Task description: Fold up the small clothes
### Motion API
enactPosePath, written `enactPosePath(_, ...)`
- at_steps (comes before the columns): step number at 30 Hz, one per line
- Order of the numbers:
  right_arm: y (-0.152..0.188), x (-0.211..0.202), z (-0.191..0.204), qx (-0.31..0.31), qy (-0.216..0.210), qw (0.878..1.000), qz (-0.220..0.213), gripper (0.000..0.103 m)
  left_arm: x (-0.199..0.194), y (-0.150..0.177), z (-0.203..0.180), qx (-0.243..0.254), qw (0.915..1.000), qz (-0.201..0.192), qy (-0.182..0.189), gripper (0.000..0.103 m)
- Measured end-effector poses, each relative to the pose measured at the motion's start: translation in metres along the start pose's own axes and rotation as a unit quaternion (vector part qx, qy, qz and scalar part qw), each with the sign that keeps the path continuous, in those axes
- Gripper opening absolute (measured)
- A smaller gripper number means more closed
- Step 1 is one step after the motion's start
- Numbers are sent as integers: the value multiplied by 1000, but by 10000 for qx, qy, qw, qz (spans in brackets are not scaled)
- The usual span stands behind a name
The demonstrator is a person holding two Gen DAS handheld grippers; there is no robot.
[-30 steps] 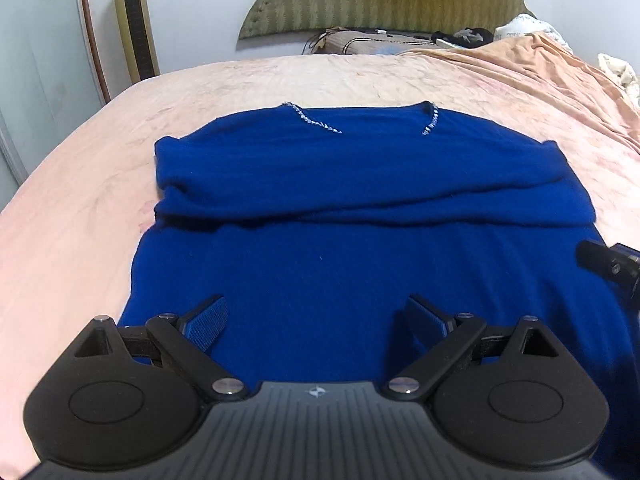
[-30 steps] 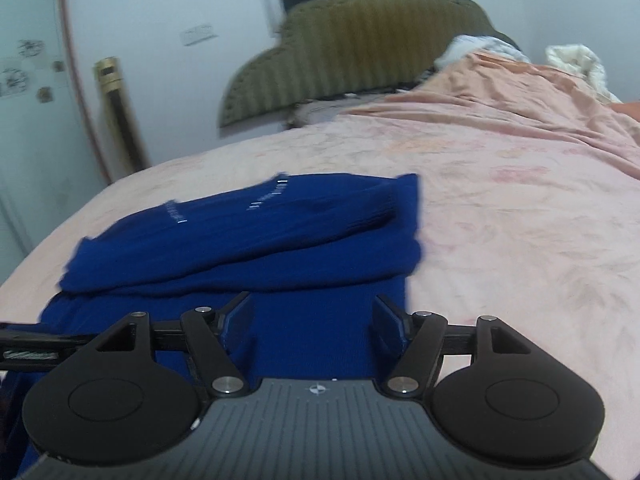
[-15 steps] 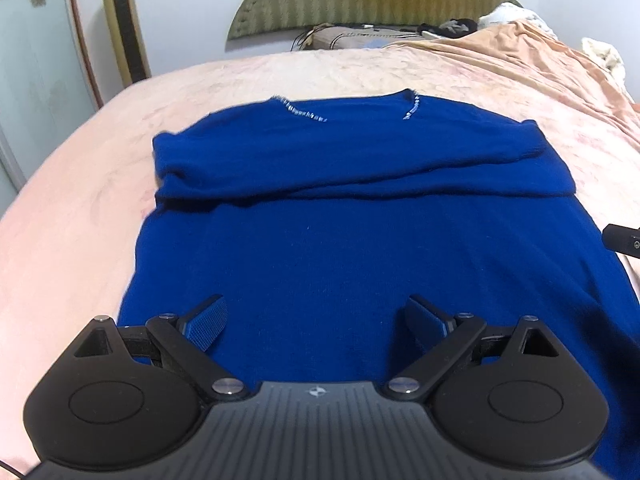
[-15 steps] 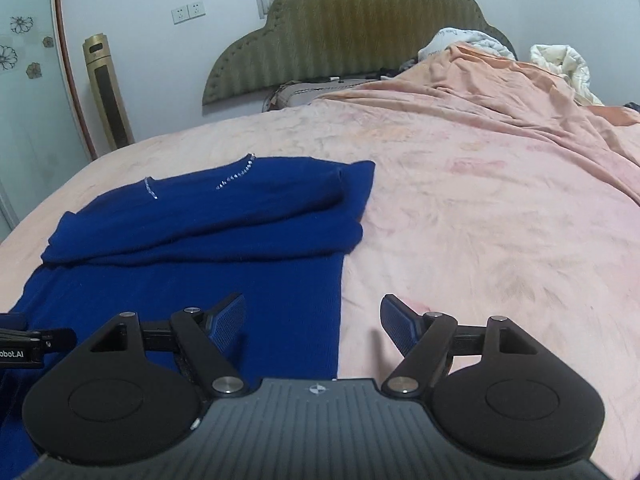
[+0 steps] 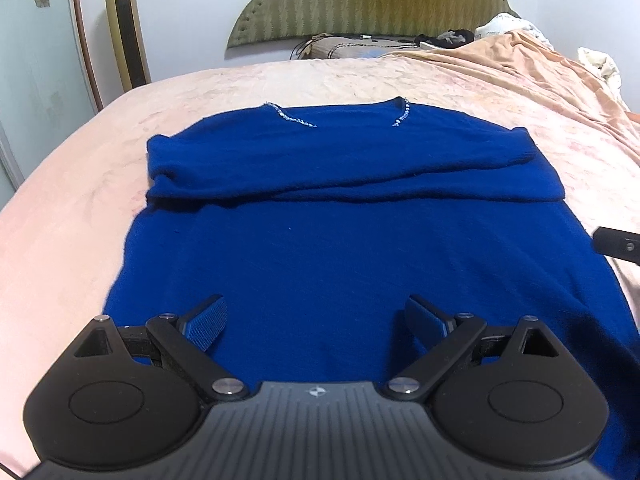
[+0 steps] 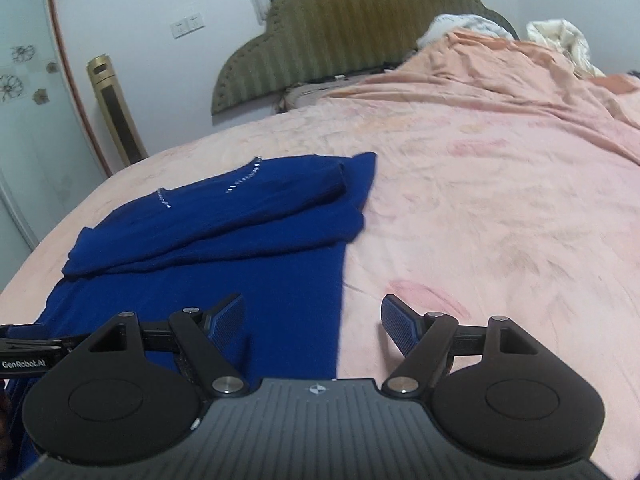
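A big bed (image 5: 360,80) with a pink cover fills the room, and a green headboard (image 5: 360,4) stands at the far end. A blue sweater (image 5: 320,240) lies flat on the cover, with its sleeves folded across the chest near the sparkly neckline (image 5: 296,118). The left gripper (image 5: 316,316) hangs low over the sweater's bottom part, its jaws spread wide and holding nothing. The right gripper (image 6: 312,320) sits over the sweater's right edge; its jaws have just been opening, nothing between them.
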State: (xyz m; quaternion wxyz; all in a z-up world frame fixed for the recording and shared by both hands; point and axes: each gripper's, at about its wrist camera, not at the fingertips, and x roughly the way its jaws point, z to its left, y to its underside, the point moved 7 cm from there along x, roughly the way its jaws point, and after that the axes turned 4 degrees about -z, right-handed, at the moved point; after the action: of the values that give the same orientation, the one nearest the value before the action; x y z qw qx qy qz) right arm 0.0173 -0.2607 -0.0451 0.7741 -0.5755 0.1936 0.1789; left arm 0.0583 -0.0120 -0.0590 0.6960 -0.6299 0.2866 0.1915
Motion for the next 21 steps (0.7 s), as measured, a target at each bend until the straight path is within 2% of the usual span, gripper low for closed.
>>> enactPosePath(6, 1, 3, 15, -449, -64, 9990, -28, 80, -2, 1, -5, 87, 9999, -11, -57, 96)
enactPosePath(11, -2, -7, 18, -354, -312, 9989, -50, 90, -6, 3, -3, 112, 9998, -8, -133, 96)
enactPosePath(21, 1, -16, 15, -283, -264, 9992, -58, 95, -19, 3, 19, 2, 9999, -115, -76, 96)
